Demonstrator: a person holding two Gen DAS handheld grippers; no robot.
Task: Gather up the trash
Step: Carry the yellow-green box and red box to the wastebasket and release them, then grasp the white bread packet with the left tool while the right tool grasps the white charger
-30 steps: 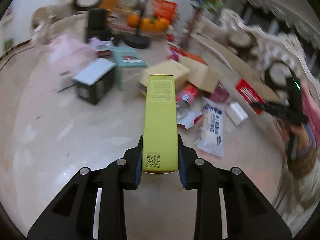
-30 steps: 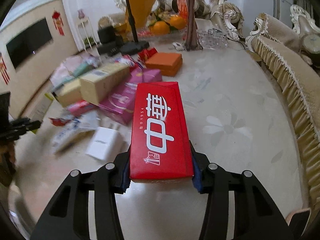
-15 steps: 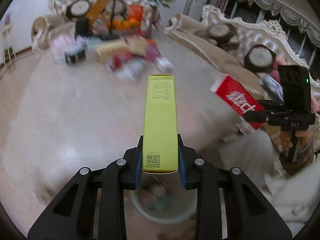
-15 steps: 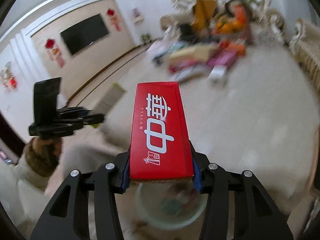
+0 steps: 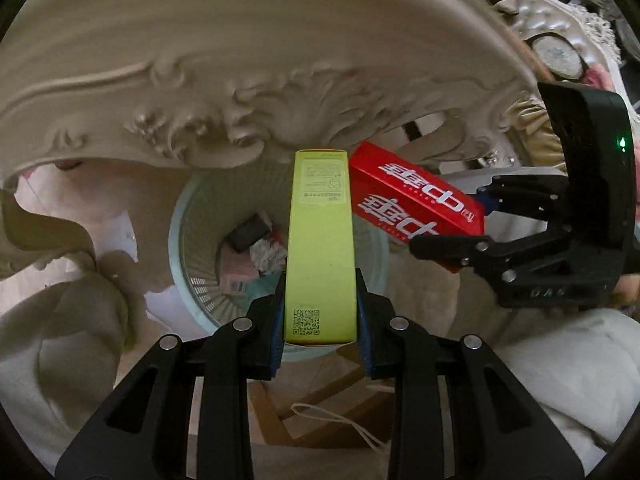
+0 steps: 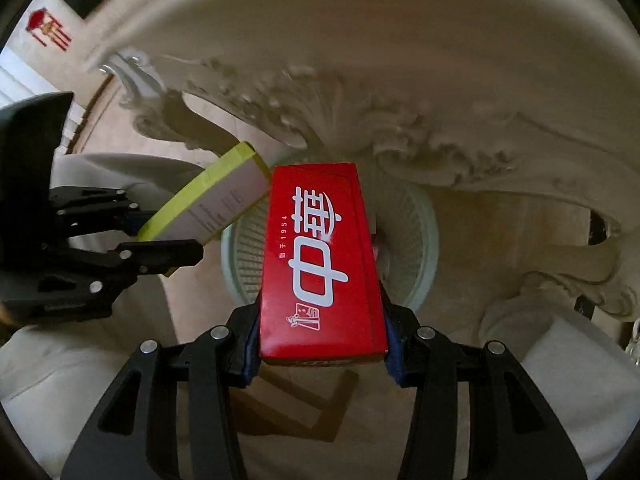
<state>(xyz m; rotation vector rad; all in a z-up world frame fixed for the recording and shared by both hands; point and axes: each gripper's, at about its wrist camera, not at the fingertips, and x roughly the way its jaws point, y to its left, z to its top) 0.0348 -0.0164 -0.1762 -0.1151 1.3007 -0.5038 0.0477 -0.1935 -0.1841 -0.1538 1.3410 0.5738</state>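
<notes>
My left gripper point(image 5: 320, 320) points down at a pale green ribbed basket point(image 5: 188, 240) and holds a long yellow-green box point(image 5: 320, 240) by its near end. Its pads touch the box's sides while the jaws are opening slightly. My right gripper point(image 6: 320, 344) is shut on a red box with white characters point(image 6: 320, 264), also above the basket point(image 6: 416, 240). Each view shows the other tool from the side: the right gripper point(image 5: 448, 220) with the red box point(image 5: 416, 208), and the left gripper point(image 6: 168, 232) with the yellow-green box point(image 6: 208, 196). The two boxes' far ends nearly meet.
A carved cream table apron point(image 5: 240, 80) overhangs the basket's far side. Inside the basket lie a pink box point(image 5: 236, 272) and a dark item point(image 5: 248, 236). A person's pale trouser legs point(image 5: 560, 360) flank the basket. A wooden frame point(image 5: 320, 408) lies on the floor near me.
Both grippers swung away from the littered floor and dropped, tilting down over the basket beneath the table edge. Each still carries its box, and the two boxes have drawn close together.
</notes>
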